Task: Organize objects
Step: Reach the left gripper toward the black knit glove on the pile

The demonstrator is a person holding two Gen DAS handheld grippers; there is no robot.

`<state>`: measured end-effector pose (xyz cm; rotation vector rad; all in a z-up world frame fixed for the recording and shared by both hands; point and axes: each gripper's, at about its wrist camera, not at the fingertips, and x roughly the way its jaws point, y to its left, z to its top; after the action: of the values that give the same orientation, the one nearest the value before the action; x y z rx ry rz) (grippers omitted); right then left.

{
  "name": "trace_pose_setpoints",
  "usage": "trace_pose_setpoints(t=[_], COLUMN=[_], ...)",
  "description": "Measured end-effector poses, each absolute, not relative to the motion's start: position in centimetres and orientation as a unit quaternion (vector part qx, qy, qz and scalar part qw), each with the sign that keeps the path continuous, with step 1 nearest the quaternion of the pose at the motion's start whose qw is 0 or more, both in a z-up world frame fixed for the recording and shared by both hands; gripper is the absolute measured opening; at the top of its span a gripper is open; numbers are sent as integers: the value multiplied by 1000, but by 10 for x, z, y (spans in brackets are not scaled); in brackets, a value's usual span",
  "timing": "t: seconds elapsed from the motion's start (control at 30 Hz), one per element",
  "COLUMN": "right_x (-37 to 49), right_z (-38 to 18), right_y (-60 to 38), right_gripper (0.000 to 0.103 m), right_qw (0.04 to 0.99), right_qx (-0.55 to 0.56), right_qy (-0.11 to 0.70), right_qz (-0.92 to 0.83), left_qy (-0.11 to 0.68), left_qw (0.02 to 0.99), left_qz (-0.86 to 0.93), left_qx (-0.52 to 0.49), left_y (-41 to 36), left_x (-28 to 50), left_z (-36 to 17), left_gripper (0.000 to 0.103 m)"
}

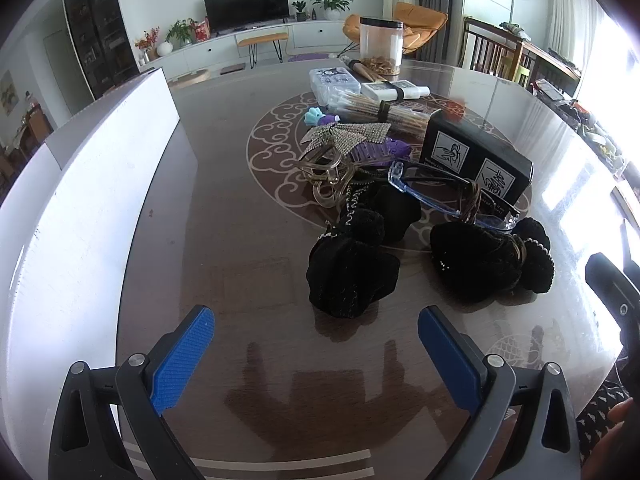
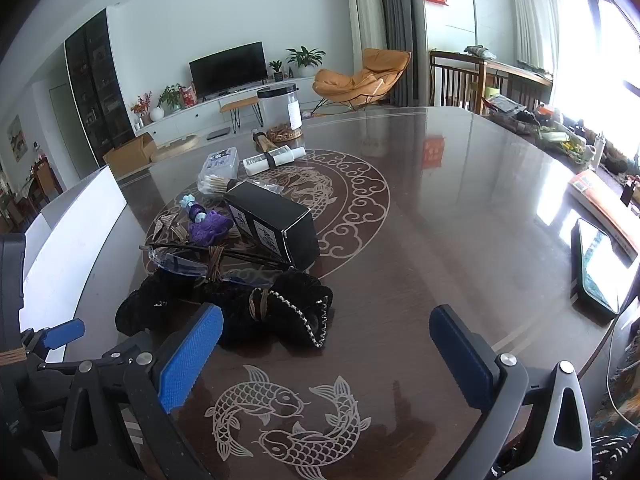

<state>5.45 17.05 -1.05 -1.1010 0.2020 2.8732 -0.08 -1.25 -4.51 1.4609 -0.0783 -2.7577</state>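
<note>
Blue-padded left gripper (image 1: pixel 316 356) and right gripper (image 2: pixel 326 356) both spread wide and empty above the dark glossy table (image 2: pixel 460 208), black velvet scrunchies (image 1: pixel 352 276) just beyond the left gripper, clear glasses (image 1: pixel 452 196) resting on them, black box (image 1: pixel 476 156) behind, white bin (image 1: pixel 80 208) off to their left, clear jar (image 1: pixel 380 44) farthest

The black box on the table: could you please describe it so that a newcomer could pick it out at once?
On the dark patterned table, look at the pile of small things inside the round cloud ornament. The black box lies at the pile's right edge, behind the clear glasses. Only it is rigid, rectangular and bears white hand pictograms.
</note>
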Motion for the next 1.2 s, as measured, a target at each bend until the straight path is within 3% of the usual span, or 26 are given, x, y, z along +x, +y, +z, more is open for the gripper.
trace_pose_setpoints(t=[0.6, 0.9, 1.2], right_x=[54, 53, 55], right_z=[-12, -13, -11], right_y=[170, 171, 174], right_gripper=[103, 103, 103], right_qw=[30, 30, 29], right_qx=[-359, -358, -354], right_qy=[68, 69, 74], right_qz=[930, 931, 932], left_qy=[-27, 10, 3], left_qw=[6, -36, -60], left_qz=[-876, -868, -856], left_qx=[482, 495, 514], left_y=[-17, -43, -17], left_x=[-7, -17, -56], left_z=[-53, -52, -62], left_gripper=[103, 103, 103])
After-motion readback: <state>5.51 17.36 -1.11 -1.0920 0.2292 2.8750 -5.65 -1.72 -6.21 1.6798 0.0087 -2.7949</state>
